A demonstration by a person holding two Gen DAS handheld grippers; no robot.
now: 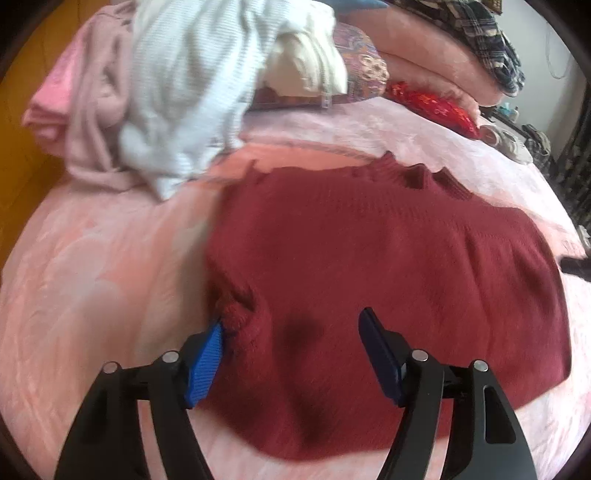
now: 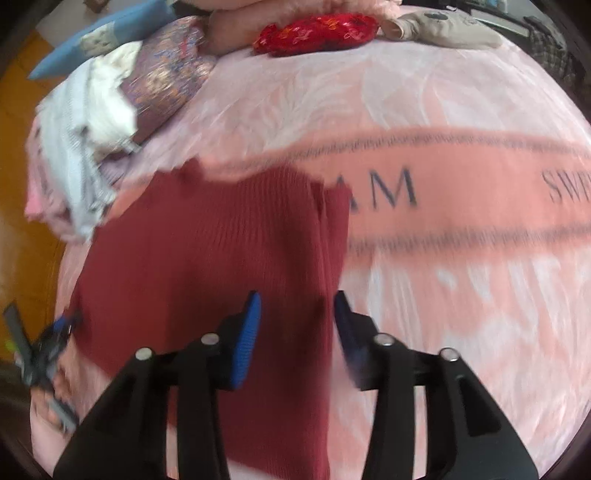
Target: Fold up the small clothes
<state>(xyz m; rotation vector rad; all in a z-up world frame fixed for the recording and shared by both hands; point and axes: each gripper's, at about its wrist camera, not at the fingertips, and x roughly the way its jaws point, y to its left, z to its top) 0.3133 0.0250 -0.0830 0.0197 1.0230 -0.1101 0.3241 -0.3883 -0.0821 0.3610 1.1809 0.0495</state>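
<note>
A dark red knit sweater (image 1: 369,266) lies spread flat on a pink patterned bedspread (image 2: 461,302), with heaped laundry (image 1: 177,92) and pillows (image 2: 317,31) behind. Above it, the left gripper (image 1: 291,354) and right gripper (image 2: 297,332) both hang with fingers apart, gripping nothing.

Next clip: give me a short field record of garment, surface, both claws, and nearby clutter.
garment: red sweater, spread flat
surface: pink blanket with lettering
left claw: open over the sweater's near edge, no cloth pinched
right claw: open, straddling the sweater's right edge, nothing gripped
clutter: clothes pile beyond the sweater; red pouch at the far side
</note>
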